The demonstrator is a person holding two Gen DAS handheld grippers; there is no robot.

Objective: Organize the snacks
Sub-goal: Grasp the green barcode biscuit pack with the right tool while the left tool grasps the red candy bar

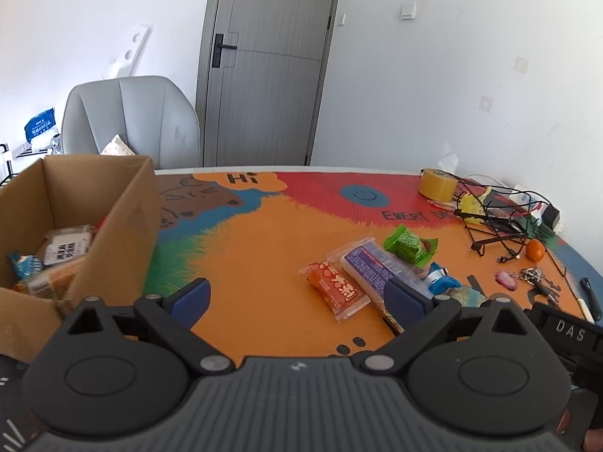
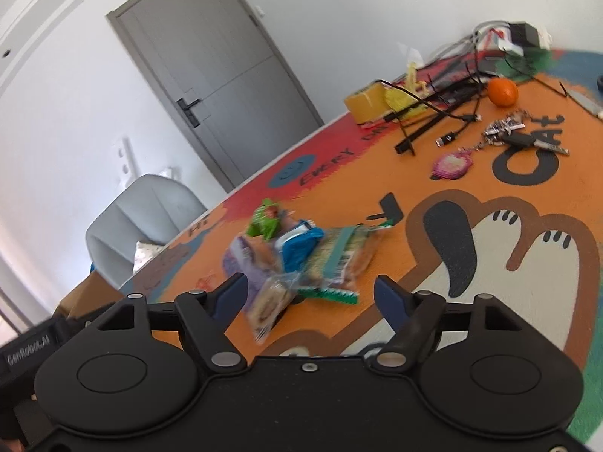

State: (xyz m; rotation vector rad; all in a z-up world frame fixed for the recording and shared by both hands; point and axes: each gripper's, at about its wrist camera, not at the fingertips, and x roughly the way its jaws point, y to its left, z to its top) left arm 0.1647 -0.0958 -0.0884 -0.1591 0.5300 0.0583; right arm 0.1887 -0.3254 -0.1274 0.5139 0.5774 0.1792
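Note:
A cardboard box [image 1: 124, 203] stands at the left of the colourful table mat and holds several wrapped snacks [image 1: 64, 248]. On the mat lie an orange packet [image 1: 333, 290], a long blue-and-white packet [image 1: 371, 263], a green packet [image 1: 409, 245] and a small blue packet [image 1: 443, 278]. My left gripper [image 1: 301, 297] is open just in front of the orange packet, with nothing between its fingers. In the right wrist view the snack pile is blurred: a clear biscuit packet [image 2: 267, 301], a blue packet [image 2: 297, 241] and a teal-striped packet [image 2: 339, 260]. My right gripper [image 2: 311, 295] is open, its fingers either side of the pile's near end, pads off it.
At the far right of the table are a yellow tape roll [image 1: 437, 184], tangled black cables [image 1: 493, 218], an orange fruit [image 1: 535, 250], keys [image 2: 527, 135] and a pink keychain [image 2: 450, 165]. A grey chair [image 1: 132, 120] and a grey door [image 1: 264, 64] stand behind the table.

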